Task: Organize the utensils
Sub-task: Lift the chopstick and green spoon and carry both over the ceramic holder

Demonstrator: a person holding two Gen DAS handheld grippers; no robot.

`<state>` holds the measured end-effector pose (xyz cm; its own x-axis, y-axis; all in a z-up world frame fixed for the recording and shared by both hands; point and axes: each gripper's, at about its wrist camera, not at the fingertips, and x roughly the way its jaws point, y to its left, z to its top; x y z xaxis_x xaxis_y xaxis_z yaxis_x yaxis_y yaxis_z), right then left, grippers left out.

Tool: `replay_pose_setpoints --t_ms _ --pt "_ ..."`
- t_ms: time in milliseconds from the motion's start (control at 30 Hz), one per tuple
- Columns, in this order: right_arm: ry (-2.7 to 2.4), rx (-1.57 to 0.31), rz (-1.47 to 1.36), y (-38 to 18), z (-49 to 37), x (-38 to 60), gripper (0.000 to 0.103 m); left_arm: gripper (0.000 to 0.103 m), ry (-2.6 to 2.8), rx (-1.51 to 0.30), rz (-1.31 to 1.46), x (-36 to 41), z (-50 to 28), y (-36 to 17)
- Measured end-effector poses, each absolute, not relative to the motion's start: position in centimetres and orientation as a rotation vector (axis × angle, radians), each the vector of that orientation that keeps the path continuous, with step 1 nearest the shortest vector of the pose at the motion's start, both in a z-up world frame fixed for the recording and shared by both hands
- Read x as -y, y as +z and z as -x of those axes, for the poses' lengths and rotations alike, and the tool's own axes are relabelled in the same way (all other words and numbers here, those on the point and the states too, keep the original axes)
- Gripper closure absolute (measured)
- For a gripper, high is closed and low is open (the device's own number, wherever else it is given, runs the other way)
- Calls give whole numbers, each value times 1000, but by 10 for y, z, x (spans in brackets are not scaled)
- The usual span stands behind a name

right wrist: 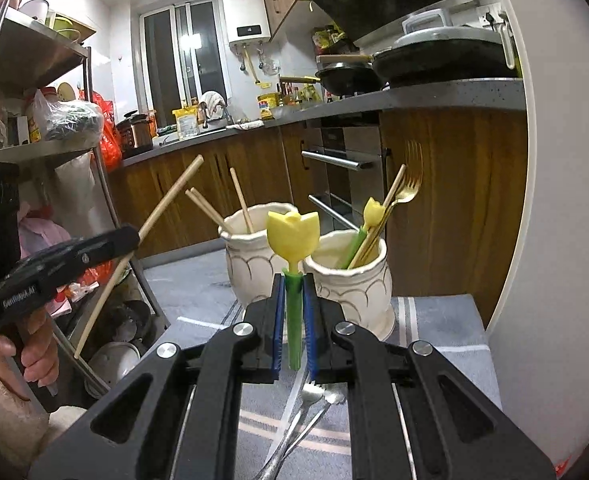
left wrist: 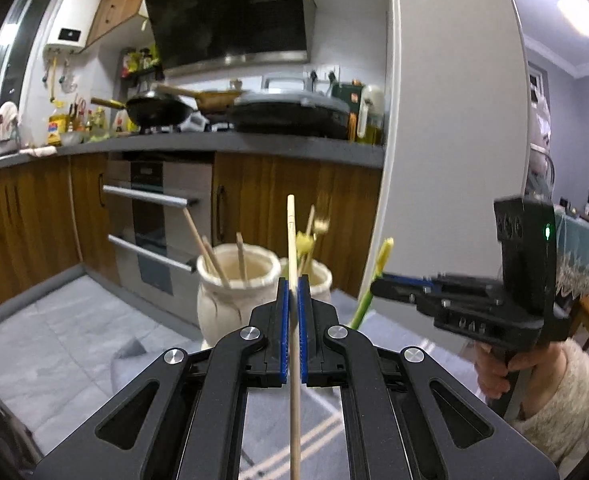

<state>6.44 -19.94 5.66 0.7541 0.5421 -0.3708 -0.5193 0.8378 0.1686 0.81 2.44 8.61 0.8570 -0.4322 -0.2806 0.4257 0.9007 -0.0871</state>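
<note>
Left tool (left wrist: 293, 292) clamped an upright pale wooden chopstick (left wrist: 291, 240); the cream ceramic chopstick jar (left wrist: 230, 292) stood ahead, slightly left. Right tool (right wrist: 294, 308) clamped a green-stemmed yellow tulip-topped utensil (right wrist: 293, 236).

1. The left gripper (left wrist: 293, 300) fills the near foreground, its blue-padded fingers (left wrist: 281, 332) closed on a pale wooden chopstick (left wrist: 292, 248) that stands nearly upright and runs down past the bottom edge.
2. Just beyond it stand two cream ceramic jars: the left jar (left wrist: 230, 300) holds several chopsticks, and the right jar (left wrist: 320, 280), partly hidden by the gripper, holds utensils with blurred yellow tops.
3. At right, the right gripper (left wrist: 378, 286), held by a hand (left wrist: 494, 372), grips a green-stemmed utensil (left wrist: 374, 284) that tilts upward, near the right jar.
4. Far behind are wooden cabinets (left wrist: 34, 208), an oven (left wrist: 154, 208) and a counter (left wrist: 222, 144) with pans.
</note>
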Motion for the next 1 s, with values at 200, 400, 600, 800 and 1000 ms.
replay_pose_setpoints --t_ms 200,400,600,800,1000 --pt "591 -358 -88 82 -70 202 94 98 -428 -190 114 -41 -32 123" --pt "610 -302 -142 103 -80 202 94 98 -374 -128 171 -45 -72 145" --pt "580 -251 -150 114 -91 200 94 98 -315 -90 151 -40 -113 153" --pt "533 -224 -166 110 -104 204 94 98 -286 -97 133 -34 -153 141" --pt "514 -287 -175 90 -130 205 94 98 -311 -106 138 -30 -171 128"
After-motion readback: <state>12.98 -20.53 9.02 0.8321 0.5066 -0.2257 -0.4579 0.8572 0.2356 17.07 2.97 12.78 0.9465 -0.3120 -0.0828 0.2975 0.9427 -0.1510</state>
